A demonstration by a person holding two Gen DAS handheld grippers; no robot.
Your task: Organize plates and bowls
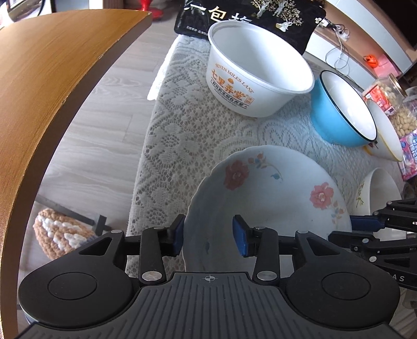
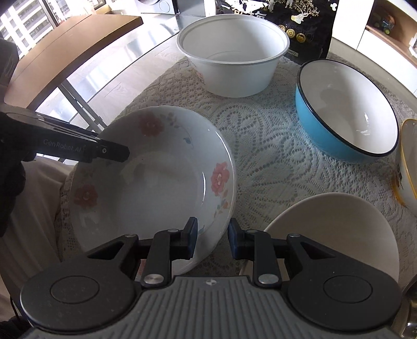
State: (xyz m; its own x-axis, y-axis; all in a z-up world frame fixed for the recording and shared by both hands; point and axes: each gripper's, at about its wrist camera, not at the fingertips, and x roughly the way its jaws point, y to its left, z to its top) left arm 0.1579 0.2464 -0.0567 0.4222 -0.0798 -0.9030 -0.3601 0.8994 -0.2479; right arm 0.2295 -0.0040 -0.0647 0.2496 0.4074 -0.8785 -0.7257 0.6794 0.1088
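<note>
A white plate with pink flowers (image 1: 273, 206) (image 2: 156, 187) sits near the front edge of the lace-covered table, partly past the cloth's edge. My left gripper (image 1: 209, 236) is open and straddles the plate's left rim, one pad outside and one well inside, neither pressing. From the right wrist view its black finger (image 2: 112, 152) reaches over the plate. My right gripper (image 2: 212, 236) is shut on the plate's right rim, and its blue pad (image 1: 365, 223) shows at that rim in the left wrist view.
On the lace cloth (image 1: 195, 146) stand a white printed tub (image 1: 234, 86) (image 2: 232, 73), a blue bowl (image 1: 331, 122) (image 2: 312, 122), a yellow-rimmed bowl (image 1: 385, 135) (image 2: 406, 167) and a cream bowl (image 1: 378, 198) (image 2: 333, 229). A black bag (image 2: 307, 23) stands behind; a wooden tabletop (image 1: 52, 78) lies left.
</note>
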